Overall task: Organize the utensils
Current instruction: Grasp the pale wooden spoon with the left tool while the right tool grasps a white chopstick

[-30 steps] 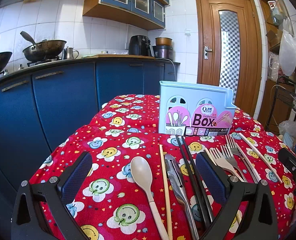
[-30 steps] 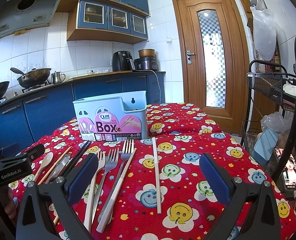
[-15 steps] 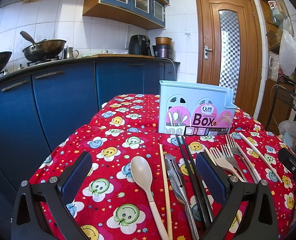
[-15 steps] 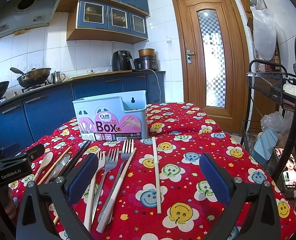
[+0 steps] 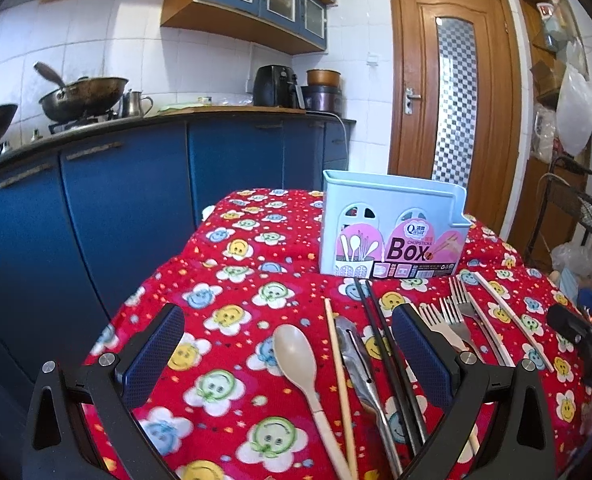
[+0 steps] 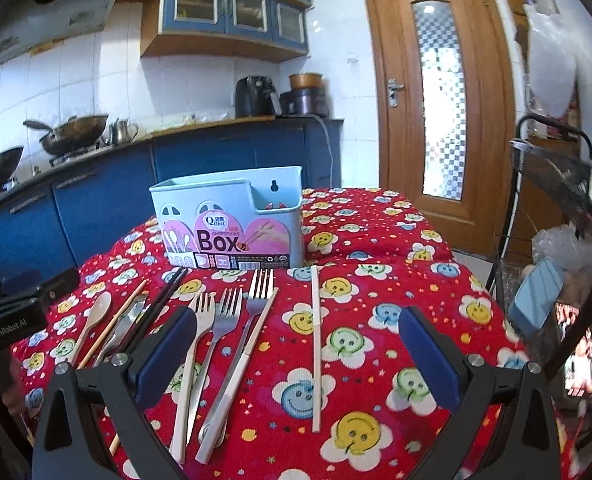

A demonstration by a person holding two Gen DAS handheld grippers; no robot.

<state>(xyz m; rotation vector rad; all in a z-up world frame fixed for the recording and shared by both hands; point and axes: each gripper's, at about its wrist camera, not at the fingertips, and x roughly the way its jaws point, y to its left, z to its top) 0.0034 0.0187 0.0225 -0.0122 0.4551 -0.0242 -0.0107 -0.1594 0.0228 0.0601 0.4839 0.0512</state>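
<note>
Utensils lie in a row on the red smiley-patterned worktop (image 5: 224, 280), handles toward the person, probably laid out so each can be picked singly and dropped into the blue chopstick box (image 5: 391, 232) standing upright just behind them. In the left wrist view, the left tool (image 5: 288, 344) hovers low over the cloth, level and pointing at the box, jaws wide apart and holding nothing; between them lie a beige spoon (image 5: 296, 356), a wooden chopstick (image 5: 337, 364), a metal utensil (image 5: 355, 356) and 2 black chopsticks (image 5: 379, 332). In the right wrist view, the right tool (image 6: 297, 344) is likewise level, spread apart and empty, framing 3 forks (image 6: 232, 316) and 2 white chopsticks (image 6: 315, 336); the box's open compartments look empty, so sorting seems not yet begun.
</note>
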